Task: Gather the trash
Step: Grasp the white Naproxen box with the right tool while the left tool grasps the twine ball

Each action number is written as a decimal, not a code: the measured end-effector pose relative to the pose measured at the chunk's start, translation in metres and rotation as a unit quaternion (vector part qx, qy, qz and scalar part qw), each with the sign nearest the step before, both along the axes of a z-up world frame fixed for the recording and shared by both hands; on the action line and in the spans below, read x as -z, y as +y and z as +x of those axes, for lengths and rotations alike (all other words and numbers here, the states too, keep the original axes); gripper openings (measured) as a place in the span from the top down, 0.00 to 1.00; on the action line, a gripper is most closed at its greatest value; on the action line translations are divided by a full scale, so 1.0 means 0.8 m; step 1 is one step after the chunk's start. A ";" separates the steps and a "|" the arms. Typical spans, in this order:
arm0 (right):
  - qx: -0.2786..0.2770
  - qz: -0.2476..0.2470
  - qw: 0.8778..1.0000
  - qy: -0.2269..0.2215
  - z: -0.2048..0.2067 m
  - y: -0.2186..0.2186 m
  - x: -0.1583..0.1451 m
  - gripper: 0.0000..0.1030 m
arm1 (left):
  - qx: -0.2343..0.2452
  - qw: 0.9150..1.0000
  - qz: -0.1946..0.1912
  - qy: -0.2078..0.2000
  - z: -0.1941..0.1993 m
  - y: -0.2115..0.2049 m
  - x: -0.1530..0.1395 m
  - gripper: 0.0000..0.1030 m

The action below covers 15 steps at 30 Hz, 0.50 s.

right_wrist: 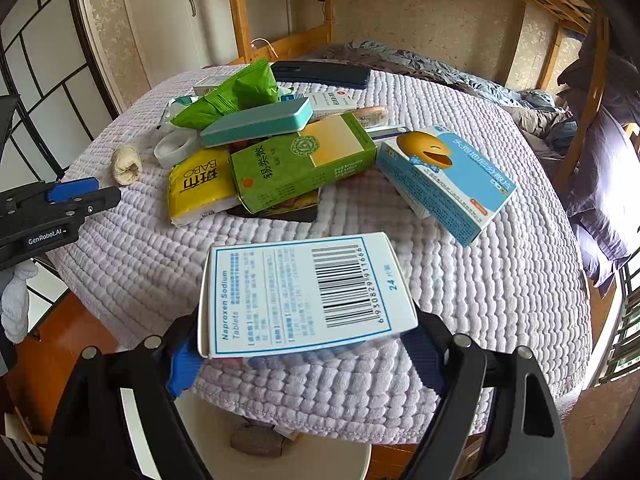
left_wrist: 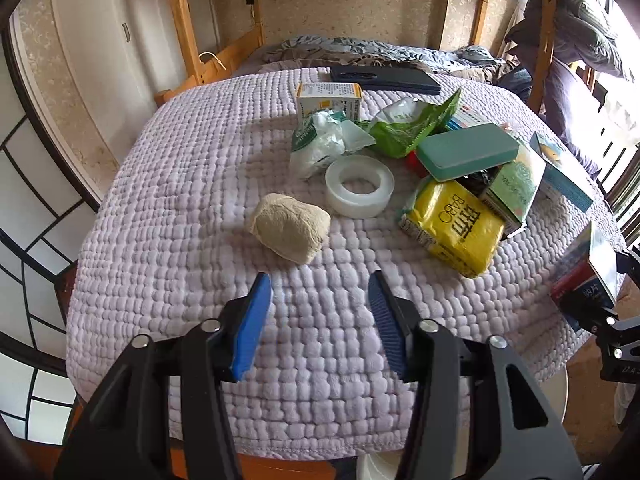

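My right gripper (right_wrist: 304,356) is shut on a white Naproxen tablet box (right_wrist: 304,292), held above the table's near edge and over a white bin (right_wrist: 320,460); the box also shows in the left wrist view (left_wrist: 588,276). My left gripper (left_wrist: 320,300) is open and empty, just short of a beige crumpled wad (left_wrist: 290,226). The lilac quilted table (left_wrist: 180,240) carries a pile: a tape roll (left_wrist: 359,186), a yellow tissue pack (left_wrist: 456,228), a green wrapper (left_wrist: 412,128), crumpled white wrapping (left_wrist: 320,140), a teal case (left_wrist: 468,152), a green carton (right_wrist: 300,160) and a blue medicine box (right_wrist: 448,176).
A dark flat case (left_wrist: 384,76) and a yellow-white box (left_wrist: 328,98) lie at the table's far side. A wooden bunk bed (left_wrist: 188,32) with bedding stands behind. The white bin under the near edge holds some trash (right_wrist: 260,438). A window frame stands at the left (left_wrist: 24,184).
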State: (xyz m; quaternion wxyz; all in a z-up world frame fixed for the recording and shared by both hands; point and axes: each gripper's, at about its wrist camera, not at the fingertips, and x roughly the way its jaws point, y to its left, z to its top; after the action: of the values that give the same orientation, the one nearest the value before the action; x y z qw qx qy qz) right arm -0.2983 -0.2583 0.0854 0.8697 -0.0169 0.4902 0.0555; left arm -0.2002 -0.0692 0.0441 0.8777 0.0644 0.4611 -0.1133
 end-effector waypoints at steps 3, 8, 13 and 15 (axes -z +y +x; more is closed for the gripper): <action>0.006 -0.002 1.000 0.001 -0.001 -0.001 0.003 0.19 | -0.016 1.000 -0.016 -0.010 0.012 0.019 -0.008 0.27; 0.005 -0.009 1.000 -0.004 0.000 0.003 0.008 0.20 | -0.002 1.000 -0.009 -0.007 0.045 0.027 -0.001 0.25; 0.008 -0.015 1.000 -0.004 0.006 0.009 0.012 0.21 | 0.025 1.000 -0.006 0.015 0.062 0.016 0.016 0.42; 0.012 -0.016 1.000 -0.005 0.007 0.010 0.012 0.21 | 0.035 0.999 -0.010 0.022 0.061 0.010 0.021 0.53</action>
State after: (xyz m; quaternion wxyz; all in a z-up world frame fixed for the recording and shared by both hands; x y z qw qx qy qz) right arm -0.2930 -0.2503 0.0759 0.8722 -0.0257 0.4871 0.0371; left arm -0.1513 -0.0611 0.0275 0.8634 0.0694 0.4767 -0.1501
